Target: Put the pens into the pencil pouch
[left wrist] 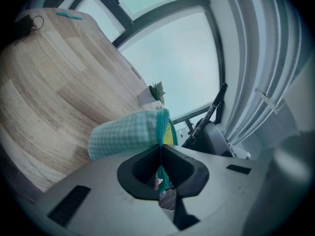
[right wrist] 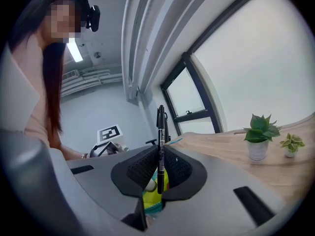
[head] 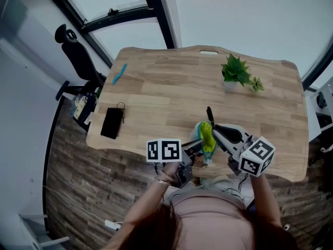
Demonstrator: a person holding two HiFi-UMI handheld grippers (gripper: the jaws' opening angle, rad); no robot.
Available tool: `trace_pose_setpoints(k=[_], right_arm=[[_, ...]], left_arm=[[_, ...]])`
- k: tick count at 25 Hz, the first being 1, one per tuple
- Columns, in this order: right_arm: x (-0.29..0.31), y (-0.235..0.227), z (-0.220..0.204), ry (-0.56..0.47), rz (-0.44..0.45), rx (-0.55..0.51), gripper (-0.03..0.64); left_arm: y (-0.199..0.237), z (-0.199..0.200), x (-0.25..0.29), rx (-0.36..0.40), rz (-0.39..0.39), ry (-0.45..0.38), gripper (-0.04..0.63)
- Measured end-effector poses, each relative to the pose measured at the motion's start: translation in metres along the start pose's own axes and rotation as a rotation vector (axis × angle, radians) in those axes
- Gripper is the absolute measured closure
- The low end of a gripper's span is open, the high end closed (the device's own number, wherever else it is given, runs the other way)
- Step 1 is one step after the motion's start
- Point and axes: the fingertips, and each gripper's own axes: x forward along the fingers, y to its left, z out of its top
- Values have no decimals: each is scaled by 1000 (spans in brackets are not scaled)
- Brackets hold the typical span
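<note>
A green checked pencil pouch with a teal zipper and yellow lining hangs over the table's near edge. My left gripper is shut on its zipper edge; in the left gripper view the pouch bulges past the closed jaws. My right gripper is shut on a black pen, held upright between the jaws, its lower tip just above the pouch's yellow opening. The pen pokes out beyond the pouch in the head view. A teal pen lies at the table's far left.
On the wooden table stand two small potted plants, and a black phone with a key ring lies at the left. A black office chair stands off the table's left corner. Windows run behind.
</note>
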Motion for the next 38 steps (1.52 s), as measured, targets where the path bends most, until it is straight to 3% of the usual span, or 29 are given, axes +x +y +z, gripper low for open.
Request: trace_pose_setpoints(k=[4,14,20,30,38], right_arm=[[2,0,2,-19,15,1,583],[4,-6,-19,77,-38,-137,583],[4,-6,-32,147,-58,-210,583],[8,-5,-54,268,-56,-228,546],[4,-6,-53,255,-62,-202,546]], left_arm=[[-4,-4,5,-3,-9,16,586],[-15,-3,6,-77,-73,0,586],[-18,3,3,-81,-89,-27,586],[-20,7,1,-47,-82,-38,586],[-19,6,1,-57,-79,-45,586]])
